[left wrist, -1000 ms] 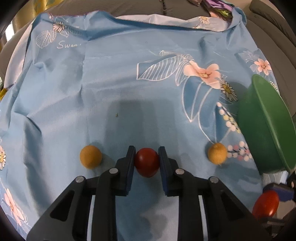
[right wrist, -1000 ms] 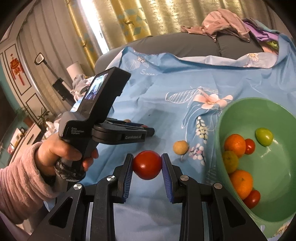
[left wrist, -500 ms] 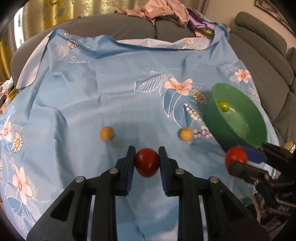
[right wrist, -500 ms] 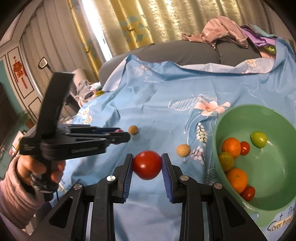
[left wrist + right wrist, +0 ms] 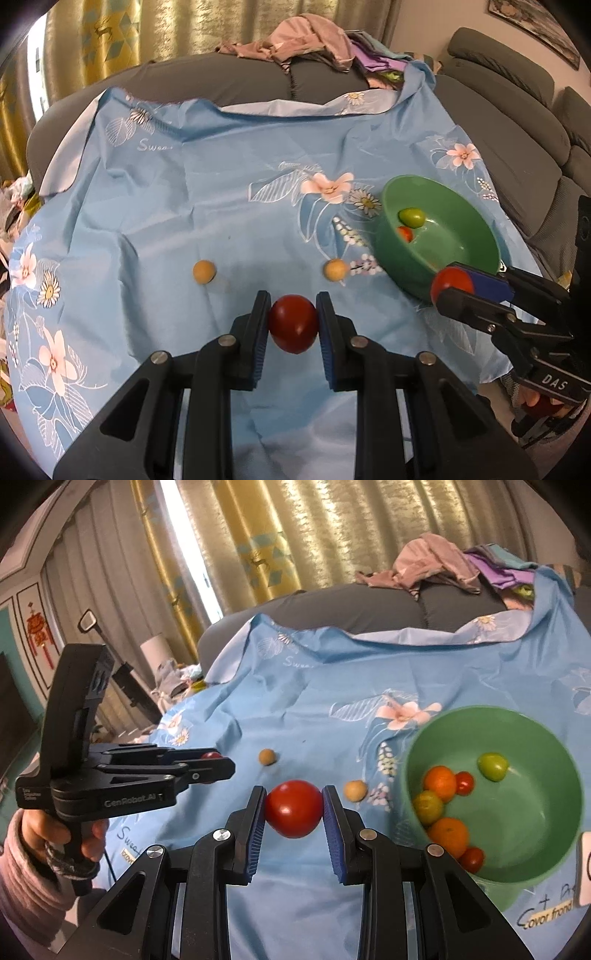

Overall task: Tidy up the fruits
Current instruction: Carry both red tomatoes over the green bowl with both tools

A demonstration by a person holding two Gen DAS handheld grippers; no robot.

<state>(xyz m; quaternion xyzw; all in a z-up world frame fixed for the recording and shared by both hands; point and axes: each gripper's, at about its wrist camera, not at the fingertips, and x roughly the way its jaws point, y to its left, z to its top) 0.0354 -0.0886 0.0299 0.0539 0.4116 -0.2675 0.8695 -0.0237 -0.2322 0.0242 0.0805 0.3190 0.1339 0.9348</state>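
Observation:
My left gripper (image 5: 292, 325) is shut on a dark red tomato (image 5: 293, 324), held above the blue flowered cloth (image 5: 221, 206). My right gripper (image 5: 293, 808) is shut on a brighter red tomato (image 5: 293, 808), left of the green bowl (image 5: 532, 734). In the bowl lie oranges (image 5: 439, 782), small red tomatoes (image 5: 464, 782) and a green fruit (image 5: 491, 766). Two tan round fruits (image 5: 204, 271) (image 5: 335, 269) rest on the cloth. The right gripper (image 5: 454, 286) shows at the bowl's near rim (image 5: 410, 280) in the left wrist view, and the left gripper (image 5: 212, 760) shows at the left in the right wrist view.
A grey sofa (image 5: 517, 122) curves round the cloth at the back and right, with a heap of clothes (image 5: 314, 40) on it. Gold curtains (image 5: 295, 535) hang behind. A hand in a pink sleeve (image 5: 26, 878) holds the left gripper's handle. A paper label (image 5: 543, 912) lies by the bowl.
The left gripper has risen and pulled back with its tomato, so the cloth and bowl look smaller. The right gripper has lifted slightly with its tomato; both stay shut.

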